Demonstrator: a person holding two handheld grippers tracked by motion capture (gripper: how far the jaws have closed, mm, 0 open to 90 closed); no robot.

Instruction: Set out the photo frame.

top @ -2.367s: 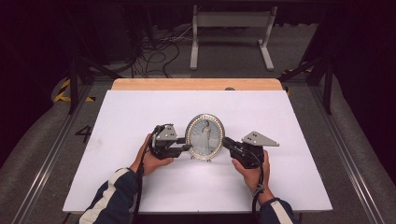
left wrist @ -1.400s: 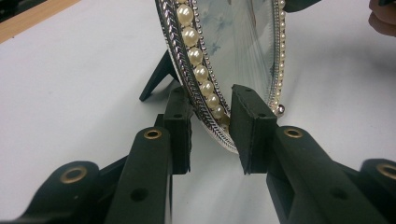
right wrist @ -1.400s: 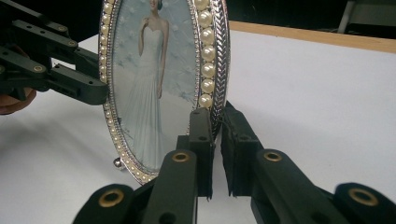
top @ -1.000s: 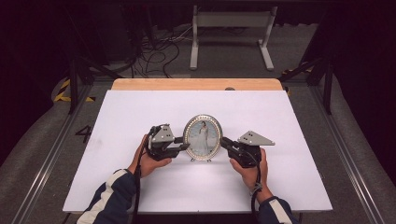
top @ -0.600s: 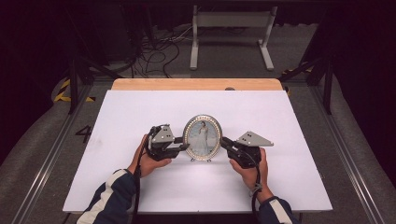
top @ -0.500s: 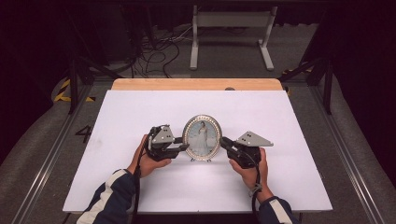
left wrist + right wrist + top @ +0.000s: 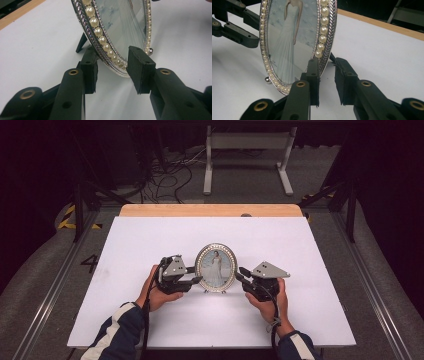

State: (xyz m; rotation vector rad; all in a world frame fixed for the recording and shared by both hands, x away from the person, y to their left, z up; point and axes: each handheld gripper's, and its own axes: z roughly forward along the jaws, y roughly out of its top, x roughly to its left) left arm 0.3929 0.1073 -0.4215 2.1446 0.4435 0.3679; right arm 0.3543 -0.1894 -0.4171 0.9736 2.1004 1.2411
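Note:
An oval silver picture frame [image 7: 216,266] edged with pearls stands upright on the white table top [image 7: 150,320]. It holds a picture of a figure in a long white dress. My left gripper [image 7: 197,279] is at its left rim and my right gripper [image 7: 240,272] at its right rim. In the left gripper view the lower rim of the frame [image 7: 117,25] runs between the left gripper's [image 7: 112,62] pads, which have just been opening. In the right gripper view the frame's [image 7: 287,42] rim sits inside the right gripper [image 7: 327,70], also just opening, with a gap at the back pad.
A bare wooden strip [image 7: 210,210] borders the table's far edge. Behind it on the floor are a grey metal stand [image 7: 247,150] and loose cables [image 7: 170,170]. The frame's black back prop [image 7: 81,42] rests on the table behind it.
Both hands and the frame keep their places. Any widening of the jaws is too small to make out from above.

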